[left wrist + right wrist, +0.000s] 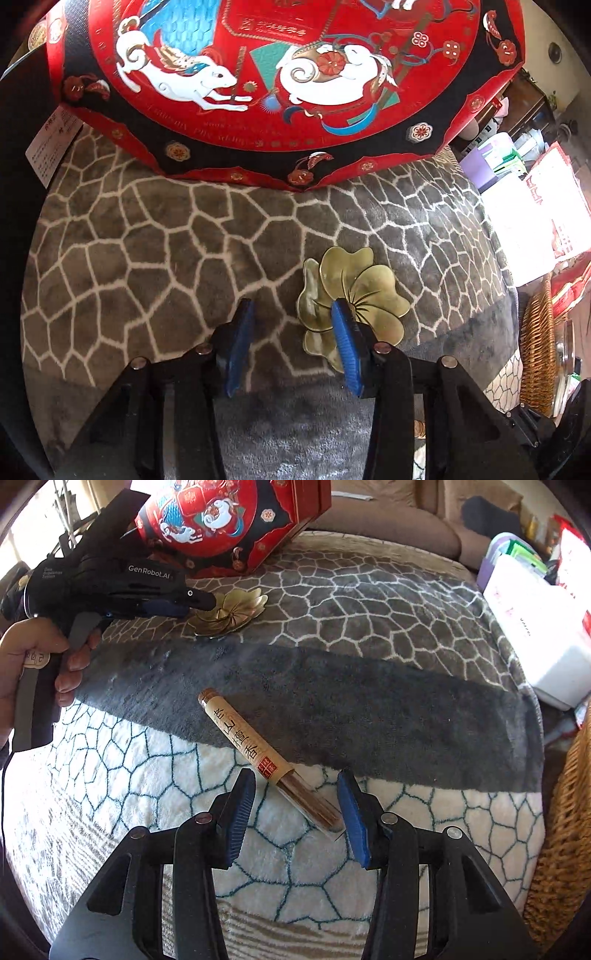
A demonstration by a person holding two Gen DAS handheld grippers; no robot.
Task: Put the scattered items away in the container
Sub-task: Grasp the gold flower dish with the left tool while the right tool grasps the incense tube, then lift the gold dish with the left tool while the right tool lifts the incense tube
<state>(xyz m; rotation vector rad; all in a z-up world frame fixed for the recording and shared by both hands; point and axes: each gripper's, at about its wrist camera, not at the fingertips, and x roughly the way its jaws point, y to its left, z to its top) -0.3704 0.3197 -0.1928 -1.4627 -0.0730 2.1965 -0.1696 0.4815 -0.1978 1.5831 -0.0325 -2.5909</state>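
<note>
Left wrist view showed your left gripper (291,332) low over the patterned blanket (166,240), its fingers (240,339) spread apart and clamped on nothing. The brass flower dish (365,291) lay on the blanket at the right-hand finger, which overlapped its petals; whether it touched the dish could not be told. The dish was not between the fingers. Just beyond stood the red rabbit-printed box (295,74), seemingly the container, with its printed face toward the camera; whether it was open could not be told.

In the right wrist view your right gripper (295,808) also had its fingers apart, with the clear lower end of the incense tube (258,753) lying between them on the pale part of the blanket, nearer the right-hand finger and not yet pinched. Your left hand (33,672) held its gripper up by the dish.

By my reading the task had barely started for you: both visible items lay outside the box, well apart from each other, neither one gripped. You still had two grasps and two placements to make.
</note>
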